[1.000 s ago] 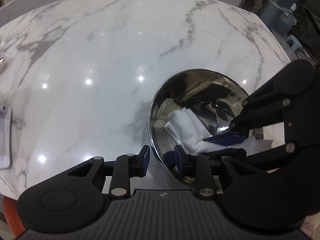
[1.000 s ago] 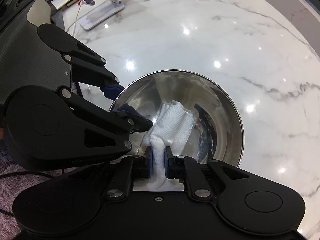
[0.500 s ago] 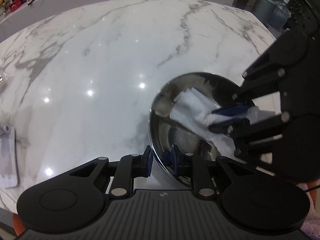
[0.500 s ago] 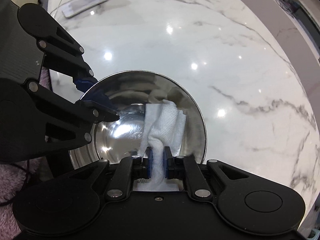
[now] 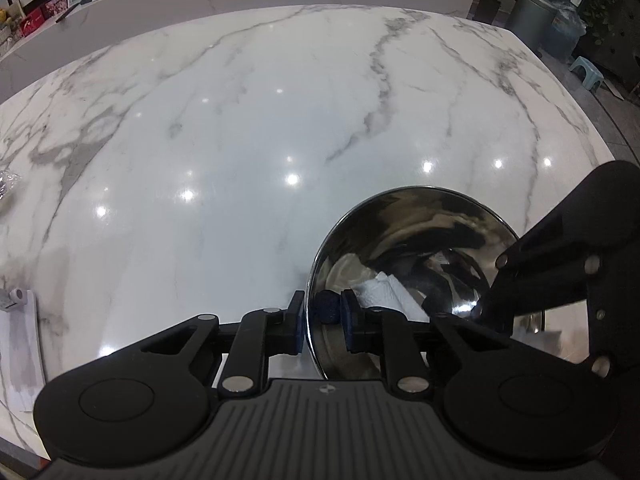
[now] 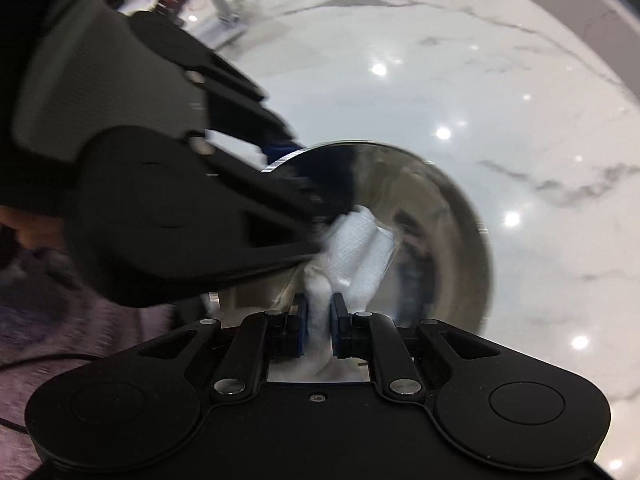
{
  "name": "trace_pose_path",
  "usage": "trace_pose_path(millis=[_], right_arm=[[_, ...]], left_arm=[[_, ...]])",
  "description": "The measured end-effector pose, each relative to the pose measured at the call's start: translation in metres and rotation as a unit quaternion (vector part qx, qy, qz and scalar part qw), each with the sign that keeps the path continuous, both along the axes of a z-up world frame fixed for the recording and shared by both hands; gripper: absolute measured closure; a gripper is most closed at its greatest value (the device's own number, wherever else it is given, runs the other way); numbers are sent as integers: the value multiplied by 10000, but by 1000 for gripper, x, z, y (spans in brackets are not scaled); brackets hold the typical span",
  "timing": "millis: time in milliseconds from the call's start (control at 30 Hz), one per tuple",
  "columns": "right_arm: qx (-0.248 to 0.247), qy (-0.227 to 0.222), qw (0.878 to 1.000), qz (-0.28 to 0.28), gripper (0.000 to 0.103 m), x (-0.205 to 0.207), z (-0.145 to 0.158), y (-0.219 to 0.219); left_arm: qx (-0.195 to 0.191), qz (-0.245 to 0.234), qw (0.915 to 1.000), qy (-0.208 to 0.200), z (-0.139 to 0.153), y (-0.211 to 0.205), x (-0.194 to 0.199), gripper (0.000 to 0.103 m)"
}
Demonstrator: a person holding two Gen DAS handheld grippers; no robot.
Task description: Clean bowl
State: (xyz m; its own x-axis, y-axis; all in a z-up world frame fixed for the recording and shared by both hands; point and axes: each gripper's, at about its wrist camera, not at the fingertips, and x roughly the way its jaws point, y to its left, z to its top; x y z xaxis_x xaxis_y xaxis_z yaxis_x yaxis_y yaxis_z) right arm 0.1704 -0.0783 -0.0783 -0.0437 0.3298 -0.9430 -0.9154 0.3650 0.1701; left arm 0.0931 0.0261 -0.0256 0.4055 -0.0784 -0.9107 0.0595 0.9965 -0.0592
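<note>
A shiny steel bowl [image 5: 400, 194] stands on the white marble table [image 5: 240, 140]. My left gripper [image 5: 323, 320] is shut on its near left rim, one blue pad outside the wall and one inside. A crumpled white paper towel [image 6: 356, 248] lies inside the bowl [image 6: 448, 240], and my right gripper [image 6: 318, 330] is shut on its near end. The towel [image 5: 384, 292] touches the inner finger of the left gripper [image 6: 298, 176], which is blurred in the right wrist view. In the left wrist view the right gripper [image 5: 492, 306] reaches into the bowl from the right, its tips hidden.
A flat white object [image 5: 16, 344] lies at the table's left edge, with crinkled foil [image 5: 8, 184] farther back. A phone stand [image 6: 224, 20] is at the far left. Purple fuzzy fabric [image 6: 60, 320] sits below the table edge. Bins and plants [image 5: 536, 16] stand beyond the far right corner.
The left jaws narrowed onto the bowl's rim. The right gripper swept the towel around the inside of the bowl, and the towel now lies against the left gripper's inner finger.
</note>
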Motion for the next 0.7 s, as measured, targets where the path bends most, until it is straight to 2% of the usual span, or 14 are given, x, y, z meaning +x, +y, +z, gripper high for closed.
trace_pose_path(millis=[133,433,567,667,700], right_arm=[[-6,-115,9999,-42,94,10,-6,1],[-301,-1091,9935,-110,94,29,-17,3],[-275,-1045,9939,-214,94,38,-21,0],[-209,-958,9947,-321,94,46,-26,-1],[-188,-933,9949,-340,94,24,-5,-26]], left_arm=[[13,-6,10000,-22,0,1,-1,87],[-114,61,9999,-15,1,4,-4,87],[-163,181,9997,35,1,4,-7,86],[-366,208,9990,136,0,4,-12,77],[-428,222,9987,169,0,4,-14,75]])
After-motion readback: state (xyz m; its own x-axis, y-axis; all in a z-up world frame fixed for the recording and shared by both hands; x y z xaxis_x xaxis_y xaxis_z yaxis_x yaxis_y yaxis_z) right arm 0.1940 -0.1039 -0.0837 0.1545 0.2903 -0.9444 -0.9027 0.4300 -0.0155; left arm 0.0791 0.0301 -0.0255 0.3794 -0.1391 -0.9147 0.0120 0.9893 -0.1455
